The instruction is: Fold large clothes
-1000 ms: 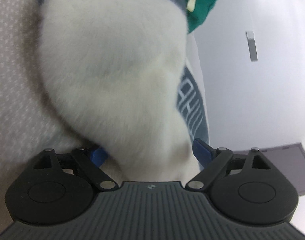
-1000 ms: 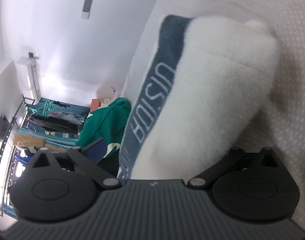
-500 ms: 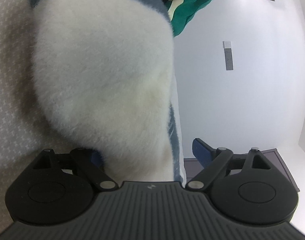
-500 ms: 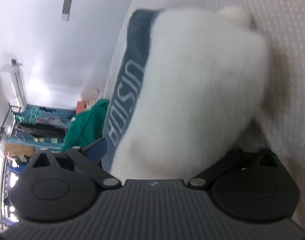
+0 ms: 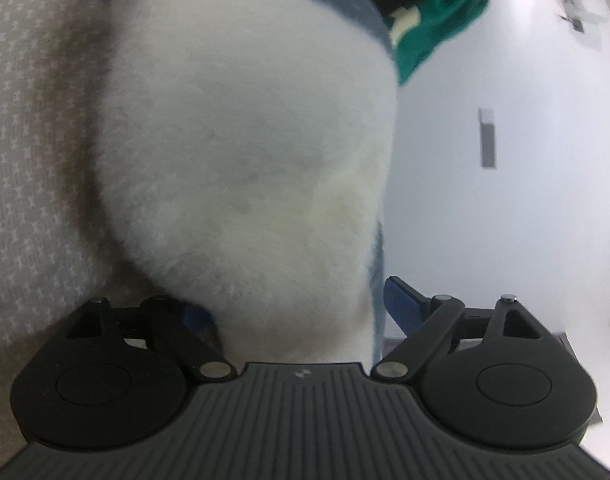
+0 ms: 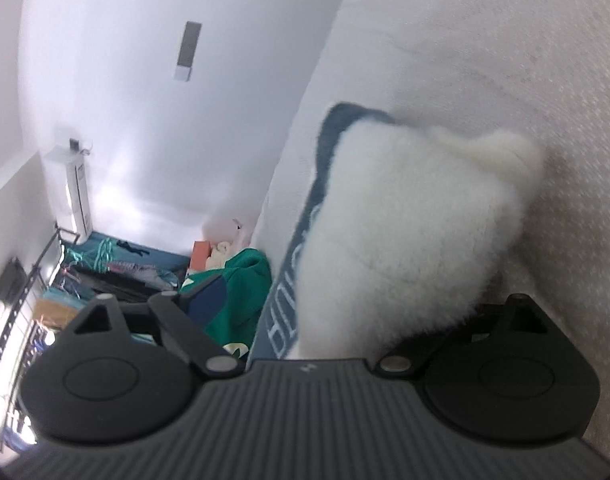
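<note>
A thick white fleece garment with a dark blue lettered band lies folded into a bundle on the beige patterned bed surface. My left gripper has its jaws wide around one end of the bundle; one blue fingertip shows at its side. My right gripper has its jaws wide around the other end of the same garment; its right finger is hidden by fleece.
A green garment lies beyond the bundle, also in the right wrist view. White walls rise beside the bed. A clothes rack and shelves stand in the far corner.
The bundle has shifted in both views as the grippers turned; in the right wrist view it looks smaller and further off. Both grippers' jaws stay wide around it.
</note>
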`<state>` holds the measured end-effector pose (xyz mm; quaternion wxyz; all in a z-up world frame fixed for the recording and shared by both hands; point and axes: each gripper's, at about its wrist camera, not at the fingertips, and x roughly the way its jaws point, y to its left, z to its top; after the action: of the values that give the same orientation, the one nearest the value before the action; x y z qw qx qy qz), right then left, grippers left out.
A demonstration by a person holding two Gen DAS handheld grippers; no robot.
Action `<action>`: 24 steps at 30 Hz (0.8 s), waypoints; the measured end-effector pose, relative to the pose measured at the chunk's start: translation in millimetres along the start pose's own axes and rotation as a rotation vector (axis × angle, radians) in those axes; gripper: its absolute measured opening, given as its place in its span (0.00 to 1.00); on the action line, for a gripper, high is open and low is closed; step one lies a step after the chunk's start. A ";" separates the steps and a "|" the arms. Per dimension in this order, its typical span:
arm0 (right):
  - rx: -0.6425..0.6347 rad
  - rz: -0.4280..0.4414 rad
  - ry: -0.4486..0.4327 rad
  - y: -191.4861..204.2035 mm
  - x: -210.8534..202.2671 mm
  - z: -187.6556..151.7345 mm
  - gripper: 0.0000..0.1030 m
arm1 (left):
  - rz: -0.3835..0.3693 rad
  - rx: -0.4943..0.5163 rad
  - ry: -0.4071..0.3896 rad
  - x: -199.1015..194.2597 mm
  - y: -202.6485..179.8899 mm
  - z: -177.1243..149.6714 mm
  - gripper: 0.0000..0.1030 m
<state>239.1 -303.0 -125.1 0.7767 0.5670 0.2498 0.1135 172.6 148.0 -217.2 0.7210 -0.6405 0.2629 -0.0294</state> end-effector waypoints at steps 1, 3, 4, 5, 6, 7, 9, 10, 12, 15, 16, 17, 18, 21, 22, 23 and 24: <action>0.002 -0.003 0.001 -1.5 0.6 -0.1 0.92 | 0.001 -0.019 -0.009 0.8 0.5 1.8 0.85; 0.022 -0.021 0.006 -9.5 2.4 0.4 0.92 | 0.010 -0.044 -0.019 4.8 0.9 5.0 0.84; 0.028 -0.036 0.011 -12.7 3.7 0.3 0.90 | 0.027 -0.045 -0.022 7.7 0.3 6.5 0.80; 0.029 -0.055 0.017 -14.9 4.9 0.4 0.83 | 0.045 -0.045 -0.027 10.1 0.7 8.8 0.75; 0.028 -0.076 0.022 -16.7 6.5 0.6 0.79 | 0.061 -0.042 -0.030 11.8 0.5 10.3 0.71; 0.028 -0.090 0.026 -19.1 7.2 1.2 0.72 | 0.077 -0.033 -0.030 13.7 -0.1 11.7 0.65; 0.024 -0.130 0.035 -23.2 10.1 2.2 0.57 | 0.103 -0.001 -0.030 14.6 -3.6 13.0 0.59; 0.017 -0.154 0.039 -25.0 11.7 2.2 0.50 | 0.110 0.012 -0.030 14.9 -5.4 13.4 0.56; 0.008 -0.163 0.035 -25.9 11.2 0.5 0.46 | 0.126 0.051 -0.034 14.2 -10.7 14.5 0.52; -0.054 -0.161 0.022 -12.8 11.0 -1.5 0.39 | 0.137 0.102 -0.045 14.2 -20.4 14.2 0.49; -0.075 -0.152 0.017 -9.8 7.9 -2.4 0.37 | 0.137 0.112 -0.046 13.8 -22.4 14.7 0.48; -0.091 -0.139 0.011 -5.9 6.6 -2.3 0.36 | 0.137 0.120 -0.047 14.6 -26.5 15.5 0.47; -0.103 -0.124 0.007 -2.1 5.5 -2.1 0.35 | 0.137 0.135 -0.049 14.6 -30.3 16.6 0.46; -0.152 -0.093 0.002 10.2 2.3 -1.9 0.34 | 0.131 0.189 -0.060 11.2 -41.6 20.3 0.44; -0.168 -0.086 0.000 13.1 1.5 -1.8 0.33 | 0.127 0.207 -0.064 10.1 -45.1 20.3 0.43; -0.183 -0.077 0.000 16.2 -0.3 -2.1 0.33 | 0.124 0.221 -0.067 9.6 -49.0 20.4 0.43; -0.196 -0.069 0.001 19.4 -2.6 -2.2 0.33 | 0.120 0.238 -0.071 7.4 -52.1 20.6 0.42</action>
<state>237.9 -296.0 -106.8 0.8319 0.4791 0.2571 0.1108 202.8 154.6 -170.0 0.8013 -0.5340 0.2697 0.0056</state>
